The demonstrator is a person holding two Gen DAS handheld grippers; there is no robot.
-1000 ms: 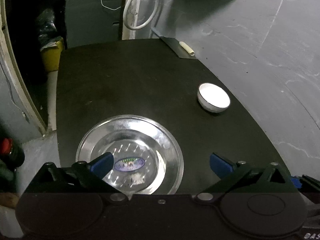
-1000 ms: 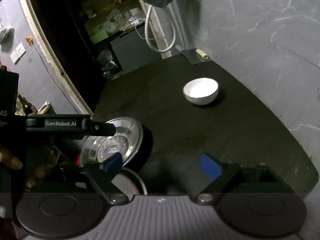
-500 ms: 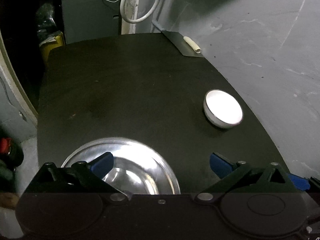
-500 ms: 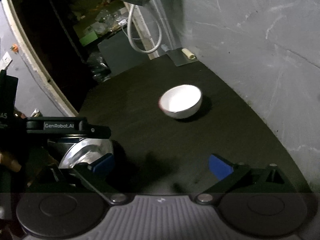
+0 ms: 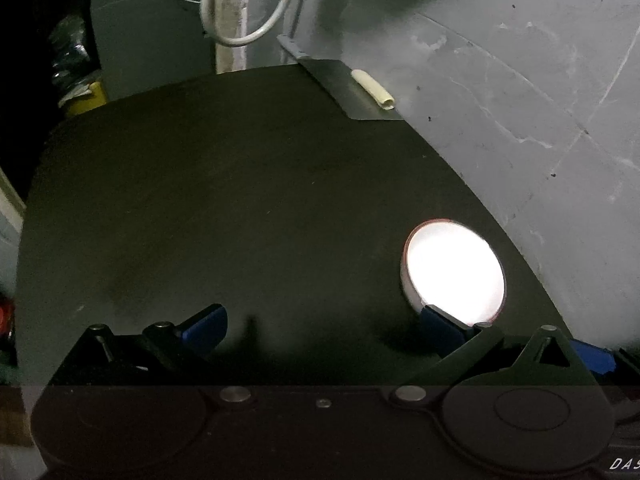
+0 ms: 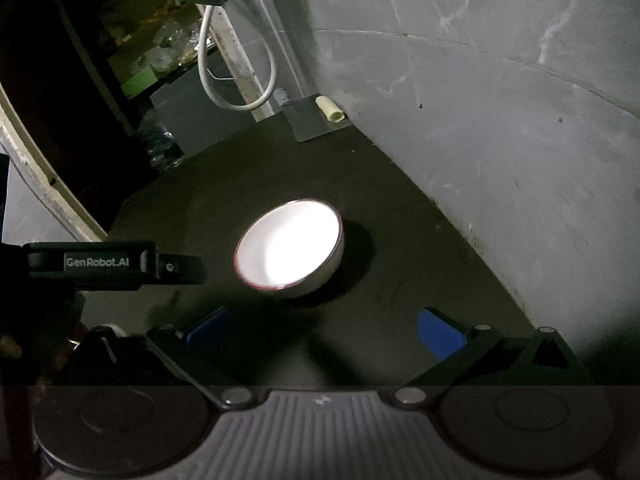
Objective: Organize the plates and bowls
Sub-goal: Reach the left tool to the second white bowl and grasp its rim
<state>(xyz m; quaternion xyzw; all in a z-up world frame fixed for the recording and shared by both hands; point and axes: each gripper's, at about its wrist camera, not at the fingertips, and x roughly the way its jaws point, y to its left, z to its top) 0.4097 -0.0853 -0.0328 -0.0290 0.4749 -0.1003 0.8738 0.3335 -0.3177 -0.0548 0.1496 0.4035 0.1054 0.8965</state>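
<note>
A white bowl with a thin red rim stands upright on the dark round table, near its right edge by the wall. My left gripper is open and empty; its right fingertip overlaps the bowl's near rim in the view. In the right wrist view the same bowl sits just ahead of my right gripper, which is open and empty. The left gripper's body shows at the left of that view. The steel plate is out of sight.
A grey wall runs close along the table's right side. A flat grey sheet with a cream roll lies at the table's far edge. A white cable loop hangs behind. Clutter and a yellow bin stand far left.
Both grippers have moved forward toward the bowl, which looks larger and nearer. The steel plate has slid out of both views below the left gripper. Both stay open.
</note>
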